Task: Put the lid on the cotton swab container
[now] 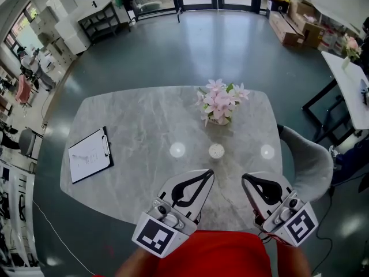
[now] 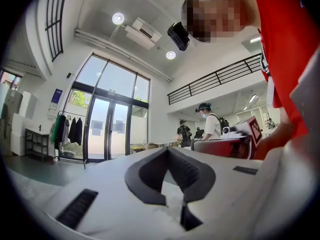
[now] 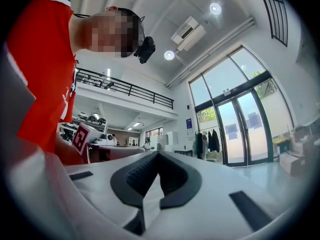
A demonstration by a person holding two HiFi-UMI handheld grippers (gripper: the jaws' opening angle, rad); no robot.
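Reaching forward from this pose carries a few risks, as I judge it. A clipboard (image 1: 90,154) lies far off to the left of the fingers and is in no one's way. The left gripper (image 1: 207,173) has its fingers pressed together with nothing between them. Unless they part first, they could knock the cotton swab container (image 1: 216,150) over or shove it across the bench (image 1: 132,178). The container is small and looks light, so a nudge could slide it toward the pink flowers (image 1: 219,103) standing just beyond it. The right gripper (image 1: 247,178) is likewise closed and empty. No separate lid shows anywhere on the bench, and the container is too small to tell whether the lid already sits on it.

The container stands on the bench ahead of both pairs of fingers and in the gap between them. It is nearer the left tips than the right and touches neither. Both gripper views look out level across the room and do not show it.
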